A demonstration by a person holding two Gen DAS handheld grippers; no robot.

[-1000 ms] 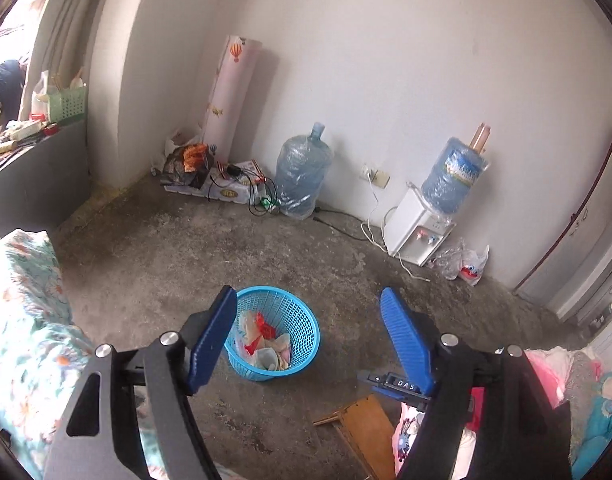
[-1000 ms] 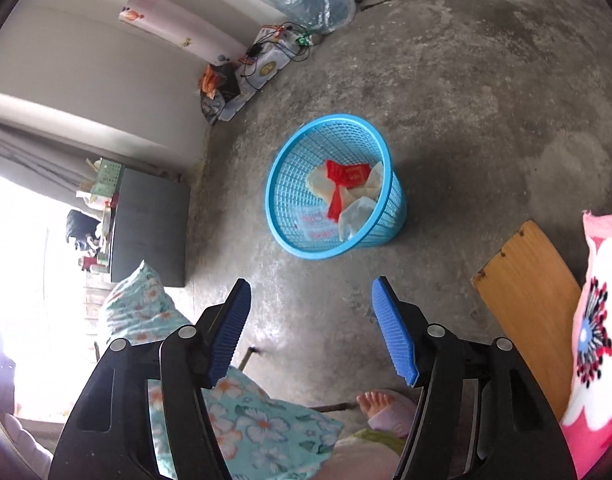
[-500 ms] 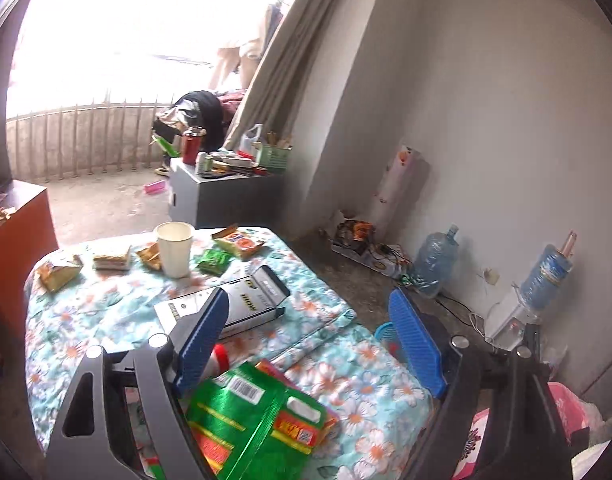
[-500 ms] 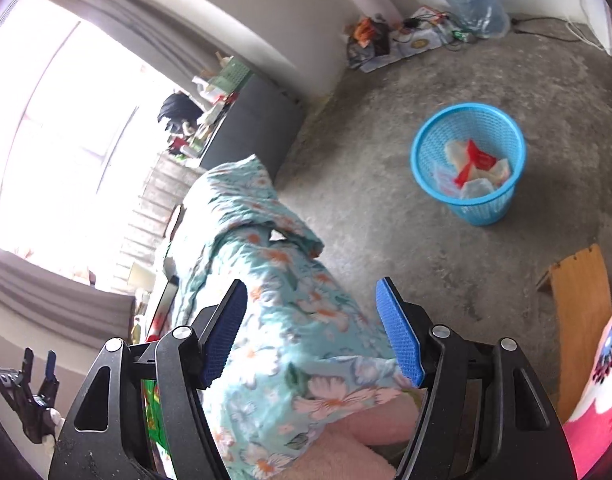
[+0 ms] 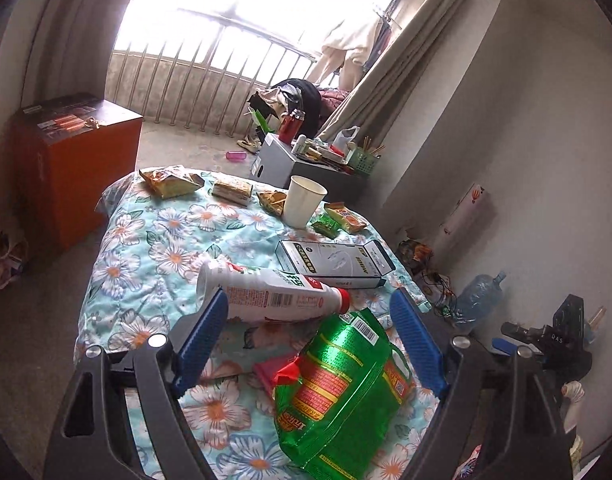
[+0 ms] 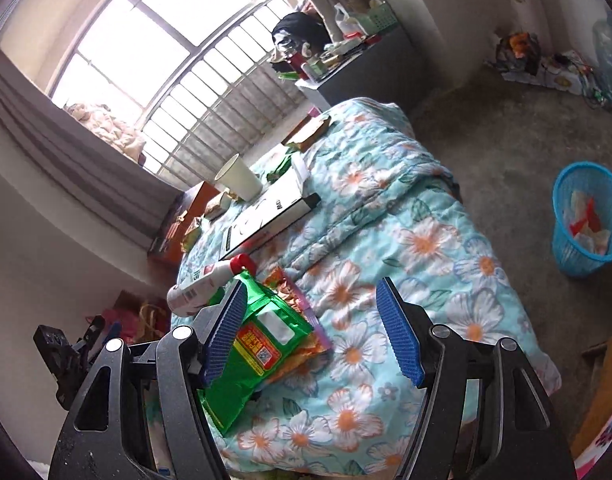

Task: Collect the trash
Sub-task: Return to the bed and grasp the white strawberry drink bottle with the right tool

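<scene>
both the left gripper (image 5: 308,338) and right gripper (image 6: 310,330) hover with jaws wide and empty over a green snack bag (image 5: 338,392) and white bottle (image 5: 270,294) at the near edge of the floral-quilted bed (image 5: 146,248).

On the bed (image 5: 146,248): one green bag (image 5: 338,396), one white bottle (image 5: 266,294), one flat box (image 5: 334,262), one paper cup (image 5: 302,200) — and about five small snack packets, among them a yellow one (image 5: 170,180) at the far left. On the floor: one blue basket (image 6: 588,220), one orange box (image 5: 66,160), one water jug (image 5: 478,296). Two tools — left (image 5: 310,344), right (image 6: 310,328).
</scene>
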